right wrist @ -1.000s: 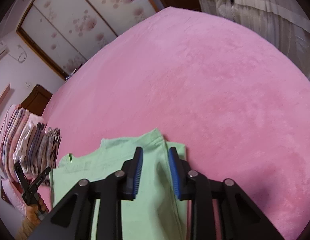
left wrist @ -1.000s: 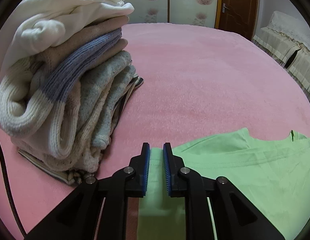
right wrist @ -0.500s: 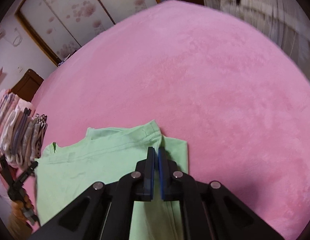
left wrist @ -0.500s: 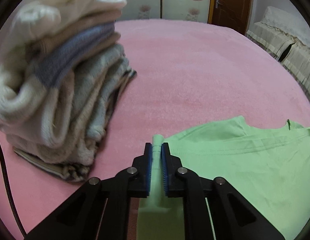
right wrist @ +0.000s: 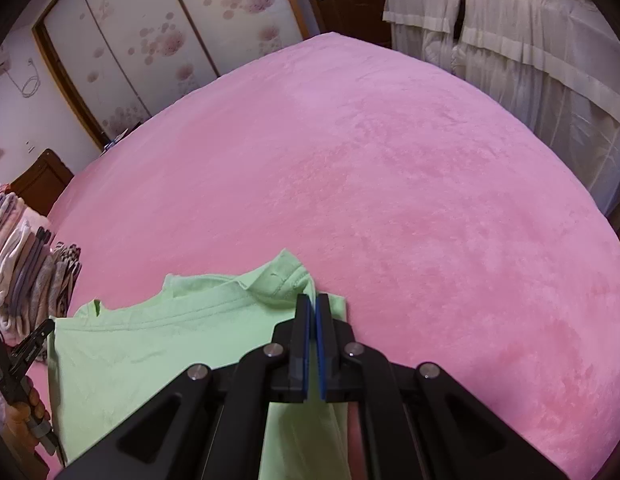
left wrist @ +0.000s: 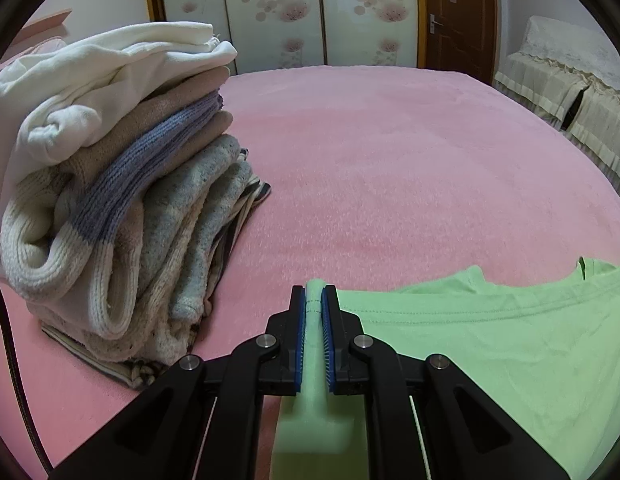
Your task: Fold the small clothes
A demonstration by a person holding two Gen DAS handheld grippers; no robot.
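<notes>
A light green T-shirt lies on the pink bed cover. My left gripper is shut on its left edge, a strip of green cloth pinched between the blue pads. In the right wrist view the same T-shirt spreads to the left, and my right gripper is shut on its right edge beside a bunched sleeve. The left gripper also shows in the right wrist view, held in a hand at the shirt's far side.
A tall stack of folded knitwear stands just left of my left gripper; it also shows in the right wrist view. The pink bed stretches ahead. Wardrobe doors and a covered sofa lie beyond.
Both grippers went from open to shut on the green T-shirt's edges. The shirt's edges have lifted slightly in the pads.
</notes>
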